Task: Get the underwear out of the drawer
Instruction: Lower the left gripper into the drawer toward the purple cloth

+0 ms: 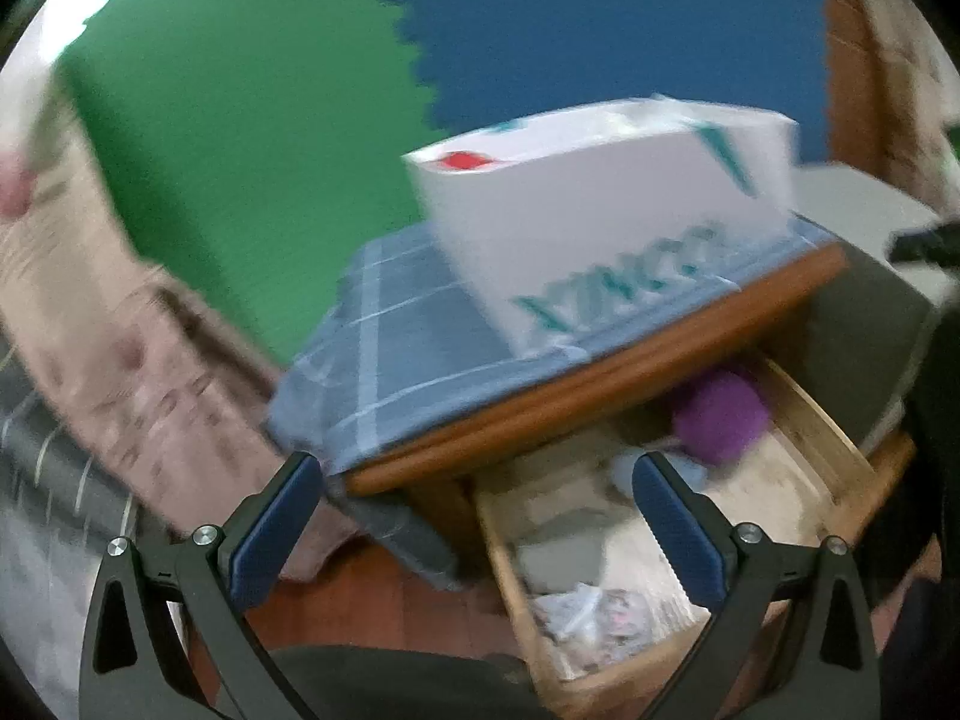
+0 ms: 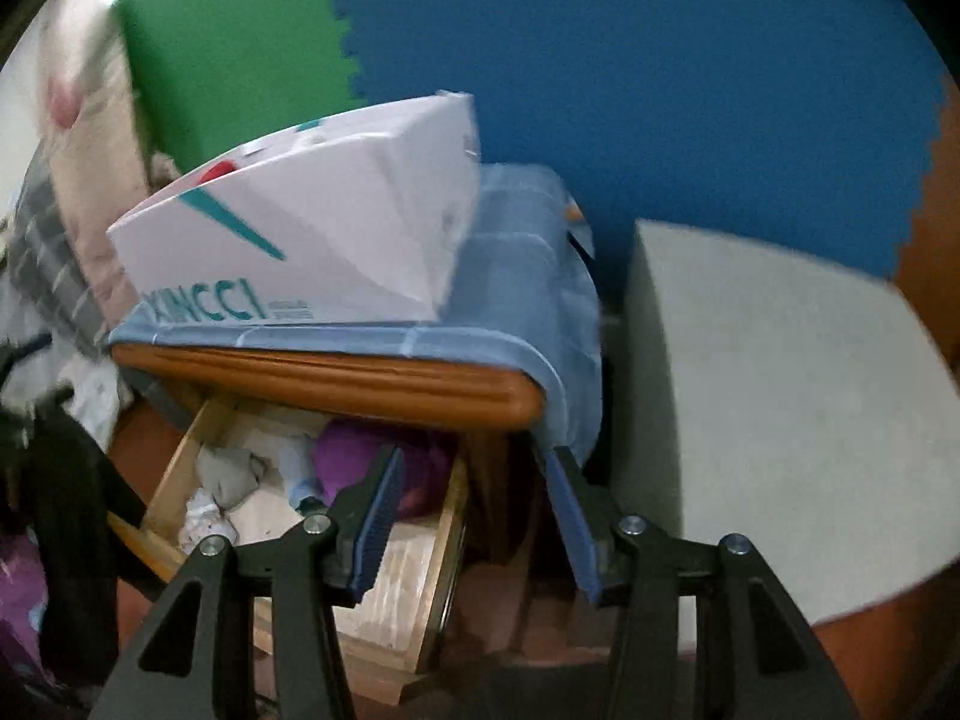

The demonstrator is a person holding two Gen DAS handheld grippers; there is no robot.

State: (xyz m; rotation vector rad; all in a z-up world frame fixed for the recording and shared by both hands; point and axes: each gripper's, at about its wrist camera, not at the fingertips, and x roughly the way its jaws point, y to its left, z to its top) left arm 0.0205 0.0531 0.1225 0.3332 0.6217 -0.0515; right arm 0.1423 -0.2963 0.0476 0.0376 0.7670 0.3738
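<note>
The wooden drawer (image 1: 840, 438) (image 2: 432, 546) stands pulled out under a nightstand top. Inside lie a purple garment (image 1: 720, 420) (image 2: 354, 456), a light blue piece (image 1: 645, 465) (image 2: 297, 471), a grey piece (image 1: 558, 552) (image 2: 228, 471) and a white patterned piece (image 1: 591, 612) (image 2: 204, 516). Both views are blurred. My left gripper (image 1: 474, 474) hangs open wide above the drawer's near left corner, with nothing between its blue pads. My right gripper (image 2: 471, 459) is open too, over the drawer's right side wall, and its left finger (image 2: 378, 510) overlaps the purple garment in the picture. Neither gripper holds anything.
A white box (image 1: 600, 228) (image 2: 312, 240) with teal lettering sits on a blue checked cloth (image 1: 390, 360) (image 2: 516, 300) covering the nightstand. A pale grey block (image 2: 780, 396) stands to the right. Pink and grey bedding (image 1: 108, 372) lies to the left. Green and blue mats cover the wall.
</note>
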